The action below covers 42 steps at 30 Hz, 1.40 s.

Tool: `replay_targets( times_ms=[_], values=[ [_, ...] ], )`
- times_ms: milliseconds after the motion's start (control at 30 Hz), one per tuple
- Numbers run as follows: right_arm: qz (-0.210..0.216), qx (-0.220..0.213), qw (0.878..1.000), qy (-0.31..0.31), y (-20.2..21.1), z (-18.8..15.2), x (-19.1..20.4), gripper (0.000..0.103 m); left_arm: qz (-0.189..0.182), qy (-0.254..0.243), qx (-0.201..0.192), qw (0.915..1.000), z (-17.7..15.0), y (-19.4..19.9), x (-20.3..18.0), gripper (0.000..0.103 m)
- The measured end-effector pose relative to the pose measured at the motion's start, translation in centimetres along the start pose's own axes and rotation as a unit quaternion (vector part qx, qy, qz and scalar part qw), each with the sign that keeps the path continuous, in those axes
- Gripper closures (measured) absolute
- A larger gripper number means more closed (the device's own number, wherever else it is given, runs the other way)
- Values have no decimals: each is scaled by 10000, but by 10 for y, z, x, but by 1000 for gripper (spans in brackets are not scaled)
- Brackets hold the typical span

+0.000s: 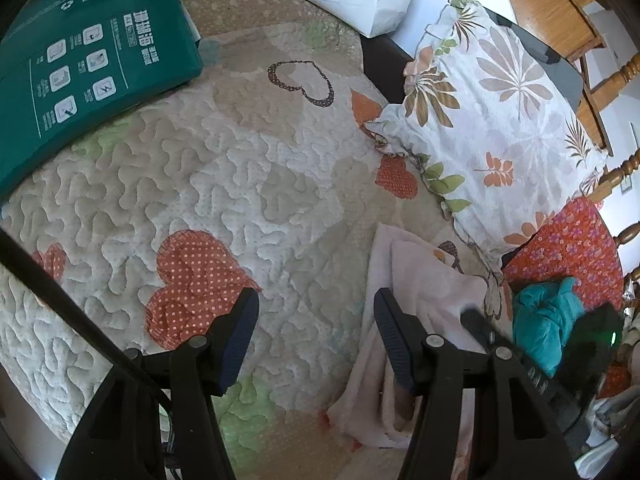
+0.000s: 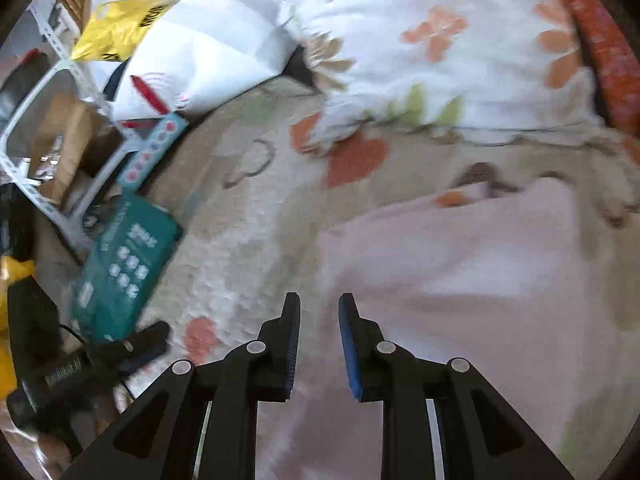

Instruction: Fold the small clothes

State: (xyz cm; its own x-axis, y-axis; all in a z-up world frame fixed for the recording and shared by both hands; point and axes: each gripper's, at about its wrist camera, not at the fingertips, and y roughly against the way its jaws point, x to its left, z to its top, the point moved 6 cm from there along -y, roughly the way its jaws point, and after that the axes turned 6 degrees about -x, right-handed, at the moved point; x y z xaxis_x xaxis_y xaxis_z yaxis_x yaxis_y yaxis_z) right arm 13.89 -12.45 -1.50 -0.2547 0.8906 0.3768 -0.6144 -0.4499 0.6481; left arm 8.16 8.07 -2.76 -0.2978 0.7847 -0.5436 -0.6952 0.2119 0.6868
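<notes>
My left gripper (image 1: 316, 320) hangs over the quilt (image 1: 224, 168), its jaws standing wide apart with nothing between them. The pale pink garment (image 1: 420, 280) lies just to the right of that gripper, on the quilt, below the flowered pillow (image 1: 488, 112). It is soft and creased, folded over itself with one layer lying atop another, and a loose edge bunches down near my right finger.

My right gripper (image 2: 319, 308) is parted only narrowly, and no cloth sits between the pads. In that blurred view the garment (image 2: 460, 272) spreads broad and pink beneath and to the right of the fingers, with the pillow (image 2: 440, 60) beyond it.

A green package (image 1: 92, 72) rests on the quilt's far left corner. A teal cloth (image 1: 544, 320) lies bunched to the right of the garment.
</notes>
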Motion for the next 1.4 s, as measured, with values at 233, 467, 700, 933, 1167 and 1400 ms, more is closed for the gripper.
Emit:
replay_targets(
  times_ms=[233,467,700,933,1167,1400],
  values=[
    [331,1033,9940,170,-35,-71,12,90,97,-263,13,9996,-8,-7,-11,44],
    [951,1133,9890,39,-2,-93,13,90,146,-586,187,9980,-23,-25,-23,43],
    [293,-108,9990,-307,86,-45,-66,48,37,-912,482,9947,-45,-66,-42,39],
    [-236,-32,9961,-847,77,-59,-121,48,100,-1598,834,9836,-63,-101,-68,102],
    [-137,-101,9944,-1044,60,-55,-138,33,748,-1595,208,9841,-34,-75,-55,103],
    [434,-126,9846,-1688,18,-44,-154,30,-230,-875,498,9947,-39,-76,-57,33]
  ],
)
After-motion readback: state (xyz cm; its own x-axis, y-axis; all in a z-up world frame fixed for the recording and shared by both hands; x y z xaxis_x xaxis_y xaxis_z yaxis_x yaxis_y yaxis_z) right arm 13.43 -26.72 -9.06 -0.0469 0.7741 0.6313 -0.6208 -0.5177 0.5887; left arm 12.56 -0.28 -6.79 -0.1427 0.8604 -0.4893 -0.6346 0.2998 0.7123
